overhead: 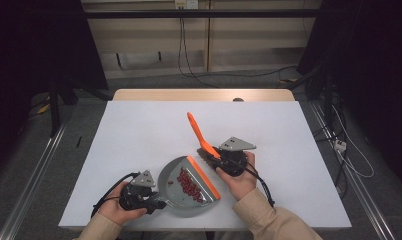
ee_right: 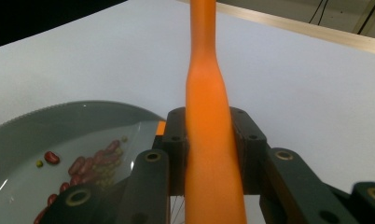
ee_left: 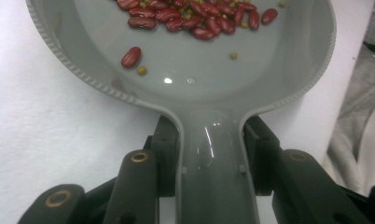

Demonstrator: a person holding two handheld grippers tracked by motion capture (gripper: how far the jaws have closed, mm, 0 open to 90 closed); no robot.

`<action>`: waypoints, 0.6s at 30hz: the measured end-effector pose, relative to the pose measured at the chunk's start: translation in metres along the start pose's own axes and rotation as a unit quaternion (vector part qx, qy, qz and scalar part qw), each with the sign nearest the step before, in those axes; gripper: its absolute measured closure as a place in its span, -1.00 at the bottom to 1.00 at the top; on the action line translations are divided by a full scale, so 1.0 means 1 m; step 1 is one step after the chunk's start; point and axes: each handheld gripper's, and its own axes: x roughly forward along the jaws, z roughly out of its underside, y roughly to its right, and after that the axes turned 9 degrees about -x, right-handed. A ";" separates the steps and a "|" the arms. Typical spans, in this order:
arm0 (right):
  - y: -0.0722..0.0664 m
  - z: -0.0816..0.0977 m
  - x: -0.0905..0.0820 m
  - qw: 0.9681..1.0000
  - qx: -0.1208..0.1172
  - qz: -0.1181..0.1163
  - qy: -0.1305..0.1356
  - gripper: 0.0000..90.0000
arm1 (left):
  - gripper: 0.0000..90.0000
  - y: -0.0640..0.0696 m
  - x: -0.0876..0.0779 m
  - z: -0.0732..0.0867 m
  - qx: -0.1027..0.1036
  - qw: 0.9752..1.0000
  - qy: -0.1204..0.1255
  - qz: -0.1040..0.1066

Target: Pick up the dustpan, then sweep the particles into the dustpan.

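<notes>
Left gripper [overhead: 156,204] and right gripper [overhead: 220,159] both clamp shut (forearms entering from below).

My glossy grey plastic dustpan [ee_left: 199,88] gleams smooth; the orange plastic brush handle [ee_right: 209,121] looks satiny; the white desk [overhead: 139,130] is matt.

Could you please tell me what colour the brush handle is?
Orange: the brush handle shows best in the right gripper view.
</notes>
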 end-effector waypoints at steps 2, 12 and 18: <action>0.003 0.001 -0.001 1.000 -0.001 0.001 0.000 0.58 | 0.41 -0.001 -0.002 0.000 -0.001 1.000 0.006 -0.003; 0.011 0.005 -0.006 1.000 0.007 0.009 0.001 0.58 | 0.41 -0.004 -0.005 0.000 -0.008 1.000 0.019 -0.010; 0.013 0.005 -0.008 1.000 0.010 0.007 0.003 0.58 | 0.41 -0.006 -0.007 0.001 -0.017 0.999 0.030 -0.014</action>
